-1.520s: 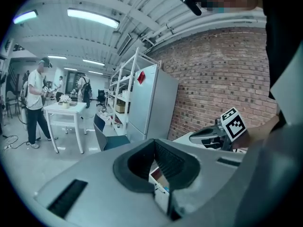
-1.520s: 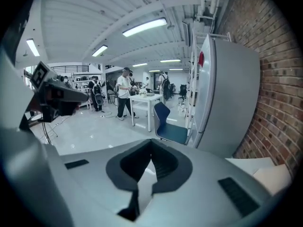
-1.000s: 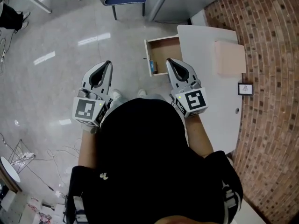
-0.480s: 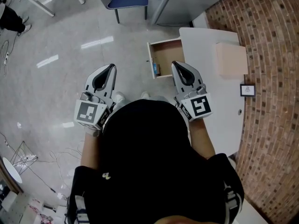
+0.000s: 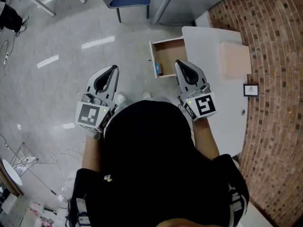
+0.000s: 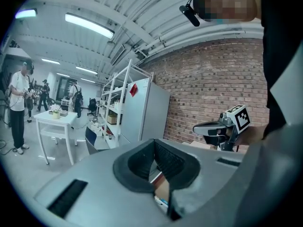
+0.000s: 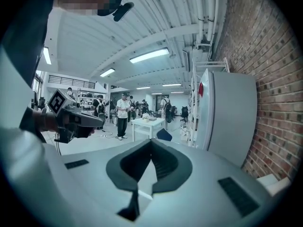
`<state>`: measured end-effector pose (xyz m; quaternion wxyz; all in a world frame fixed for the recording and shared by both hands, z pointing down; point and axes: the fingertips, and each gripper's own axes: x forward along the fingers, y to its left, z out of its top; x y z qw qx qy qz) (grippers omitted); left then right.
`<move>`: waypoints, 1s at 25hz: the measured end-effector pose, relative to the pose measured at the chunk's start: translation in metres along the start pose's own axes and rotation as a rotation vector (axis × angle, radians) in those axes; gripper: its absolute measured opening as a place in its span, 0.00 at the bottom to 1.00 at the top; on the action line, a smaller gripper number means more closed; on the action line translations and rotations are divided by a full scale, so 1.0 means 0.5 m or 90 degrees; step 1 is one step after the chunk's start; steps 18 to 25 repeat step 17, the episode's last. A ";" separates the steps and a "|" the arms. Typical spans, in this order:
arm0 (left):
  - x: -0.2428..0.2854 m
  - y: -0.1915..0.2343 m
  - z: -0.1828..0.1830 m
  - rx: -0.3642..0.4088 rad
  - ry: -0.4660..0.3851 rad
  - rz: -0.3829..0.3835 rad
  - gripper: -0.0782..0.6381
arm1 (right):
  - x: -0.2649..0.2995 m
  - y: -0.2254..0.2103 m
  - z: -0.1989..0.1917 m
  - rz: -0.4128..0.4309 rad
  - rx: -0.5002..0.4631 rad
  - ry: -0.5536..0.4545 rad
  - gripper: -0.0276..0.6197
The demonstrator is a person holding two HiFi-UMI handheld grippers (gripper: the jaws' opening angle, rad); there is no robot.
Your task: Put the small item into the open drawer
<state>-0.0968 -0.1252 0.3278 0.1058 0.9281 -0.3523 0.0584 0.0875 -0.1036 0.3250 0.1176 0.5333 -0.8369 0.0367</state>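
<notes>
Okay, small blue boxy item (image 5: 158, 70) lies inside the open wooden drawer (image 5: 171, 56), against its front panel. I'd call placement done, nothing left. Its long axis looks parallel to that panel. Left gripper (image 5: 112, 69) and right gripper (image 5: 179, 63) are both pressed together, empty, just short of the drawer.

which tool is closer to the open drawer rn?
Right. The right tool has its tip just beside the near right corner of the open drawer. The left tool is off to the drawer's left over the floor, clearly farther away.
</notes>
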 end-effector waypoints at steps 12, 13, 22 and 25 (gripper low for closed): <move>-0.019 0.004 -0.008 0.001 0.006 0.000 0.11 | -0.005 0.012 -0.012 -0.010 0.003 0.011 0.06; -0.021 0.004 -0.010 -0.002 0.005 0.000 0.11 | -0.005 0.014 -0.014 -0.011 0.004 0.013 0.06; -0.028 0.005 -0.014 -0.006 0.006 0.001 0.11 | -0.007 0.019 -0.021 -0.014 0.006 0.019 0.06; -0.028 0.005 -0.014 -0.006 0.006 0.001 0.11 | -0.007 0.019 -0.021 -0.014 0.006 0.019 0.06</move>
